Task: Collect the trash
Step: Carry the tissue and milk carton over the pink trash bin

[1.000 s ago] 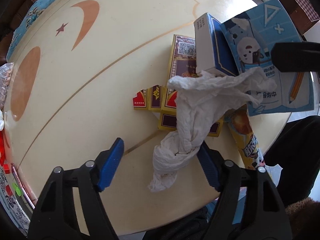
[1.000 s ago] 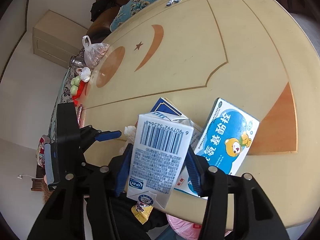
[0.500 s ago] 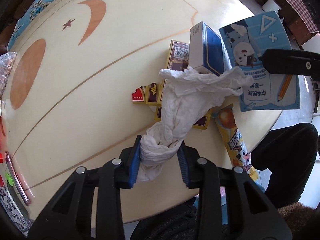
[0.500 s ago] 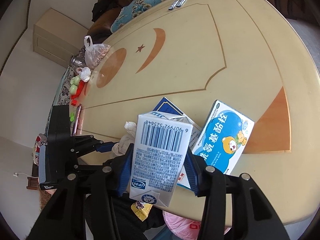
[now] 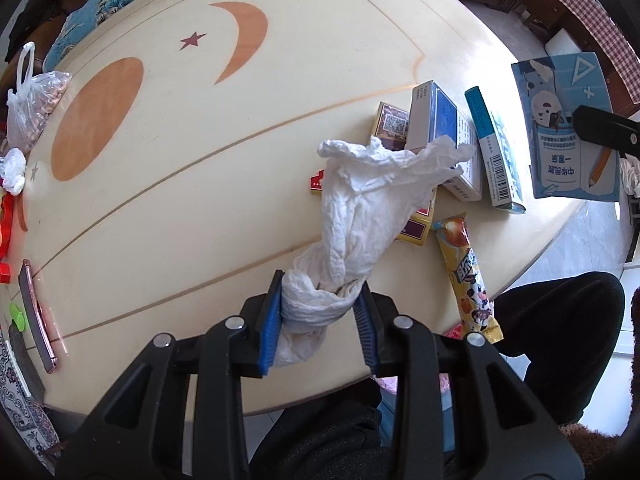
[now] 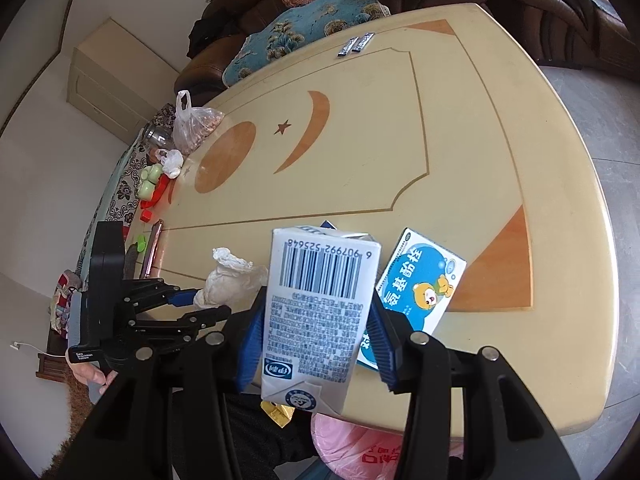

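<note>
The left gripper (image 5: 318, 320) is clamped on a crumpled white tissue (image 5: 360, 216), low in the frame's centre above the cream oval table (image 5: 180, 184). The right gripper (image 6: 316, 334) squeezes a grey-white barcoded milk carton (image 6: 316, 312), lower centre, with a blue bear-printed medicine box (image 6: 420, 280) just right.

A cream table (image 5: 168, 152) with inlaid moon, star and oval carries, just ahead and right of the left gripper (image 5: 318, 320), small boxes (image 5: 460, 144) and a snack wrapper (image 5: 466, 272). Far to its left lie a phone (image 5: 36, 316) and a bag of nuts (image 5: 30, 108).
</note>
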Tool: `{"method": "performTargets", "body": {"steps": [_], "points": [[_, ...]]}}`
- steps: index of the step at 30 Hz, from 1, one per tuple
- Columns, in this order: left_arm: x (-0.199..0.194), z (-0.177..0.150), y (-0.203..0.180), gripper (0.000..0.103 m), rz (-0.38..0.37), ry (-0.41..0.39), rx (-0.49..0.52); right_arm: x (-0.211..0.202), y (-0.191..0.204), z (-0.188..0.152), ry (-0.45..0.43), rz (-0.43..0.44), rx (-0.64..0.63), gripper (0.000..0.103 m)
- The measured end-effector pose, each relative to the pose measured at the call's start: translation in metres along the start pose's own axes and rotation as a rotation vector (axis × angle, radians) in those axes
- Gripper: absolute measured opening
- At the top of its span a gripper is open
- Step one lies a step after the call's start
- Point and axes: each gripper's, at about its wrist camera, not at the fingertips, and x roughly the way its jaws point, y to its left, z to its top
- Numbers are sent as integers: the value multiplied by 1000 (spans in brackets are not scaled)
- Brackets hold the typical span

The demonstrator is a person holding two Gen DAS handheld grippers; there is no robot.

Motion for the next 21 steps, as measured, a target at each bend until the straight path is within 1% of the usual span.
{"method": "performTargets", "body": {"steps": [5,11,13,21], "points": [[-27,-7,-3,33,22,-42,1,-18,15,-8,-22,-35,-58,46],[-55,-21,-22,33,47,-93,15,-42,29,-23,-38,-50,-96,46],[-65,-25,-27,33,65,-105,22,-49,34,-30,-44,-60,-108,46],[-98,-56,-50,33,81,-152,29,-81,49,-66,-64,-79,-156,45]]}}
